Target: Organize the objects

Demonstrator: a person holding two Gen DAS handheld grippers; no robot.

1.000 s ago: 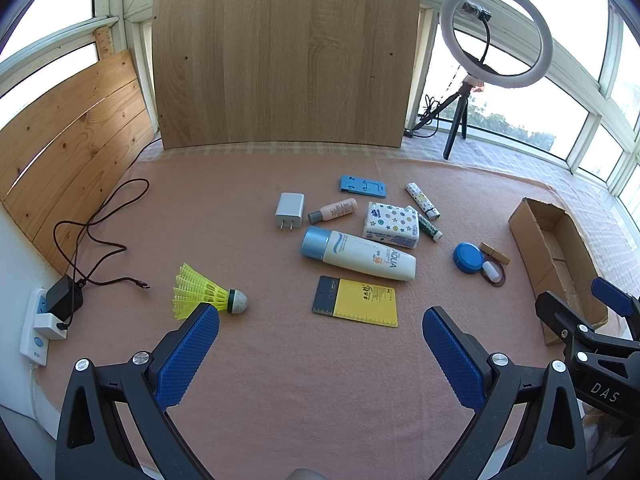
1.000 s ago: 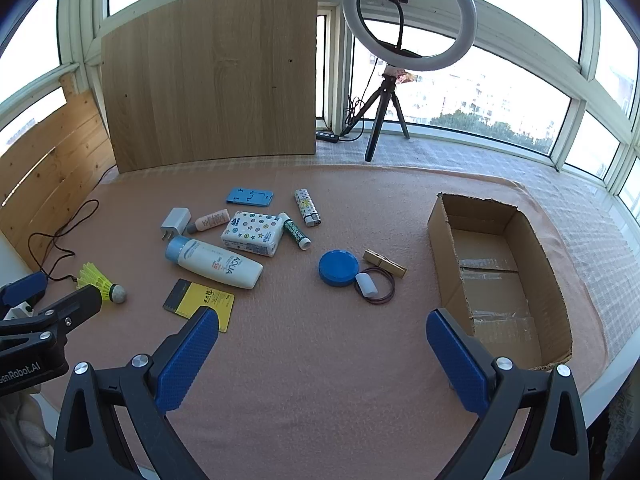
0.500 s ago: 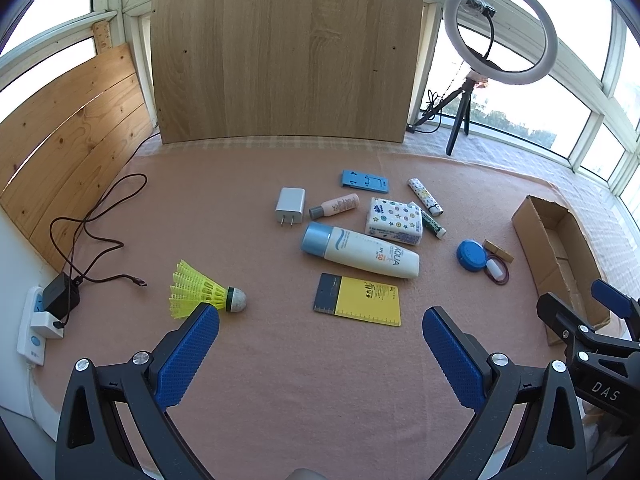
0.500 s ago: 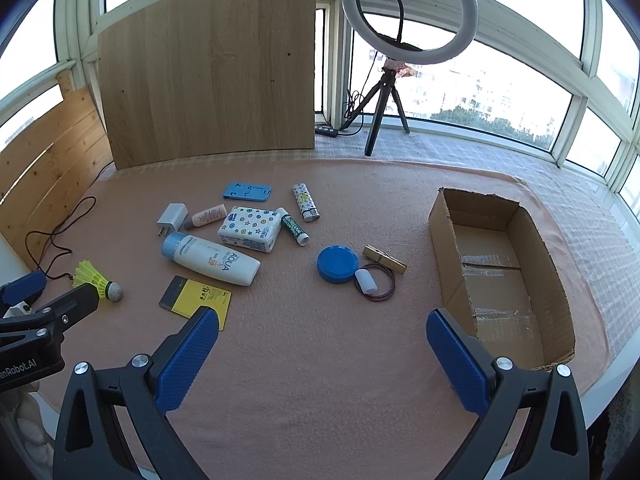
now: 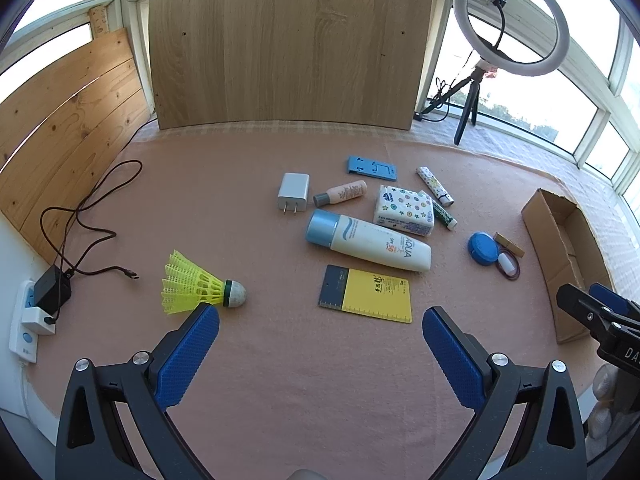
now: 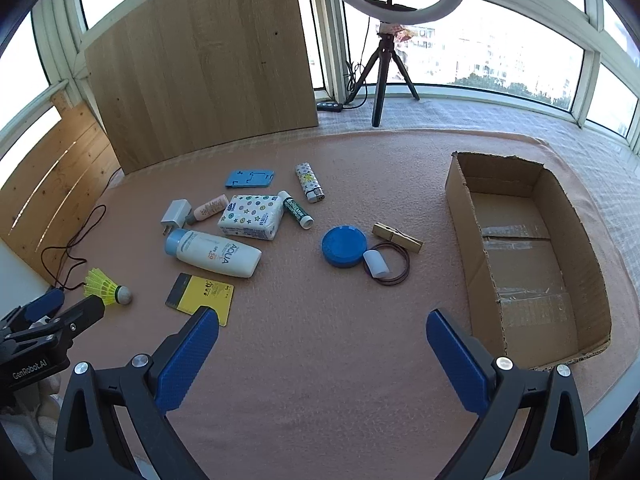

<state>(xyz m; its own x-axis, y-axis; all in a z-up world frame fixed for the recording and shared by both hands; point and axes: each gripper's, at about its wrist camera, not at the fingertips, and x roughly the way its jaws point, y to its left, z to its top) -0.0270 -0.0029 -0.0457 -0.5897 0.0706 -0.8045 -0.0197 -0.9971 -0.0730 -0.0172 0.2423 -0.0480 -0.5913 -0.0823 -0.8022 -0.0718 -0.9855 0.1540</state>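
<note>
Two tongs are hovering over the desk (image 6: 320, 360), both gaping wide and gripping nothing. Left tongs (image 5: 320, 320) are hanging just short of the notebook (image 5: 366, 294), with the shuttlecock (image 5: 200, 286) lying right by their left fingertip. Right tongs (image 6: 322, 322) are facing the blue lid (image 6: 344, 246), the clothespin (image 6: 398, 237) and the hair tie (image 6: 392, 266). Farther back, the sunscreen (image 6: 214, 254), tissue pack (image 6: 250, 216), charger (image 6: 175, 214) and lighter (image 6: 309, 182) are sitting bunched together. Off to the right, the box (image 6: 592, 240) is standing open, holding none of them.
</note>
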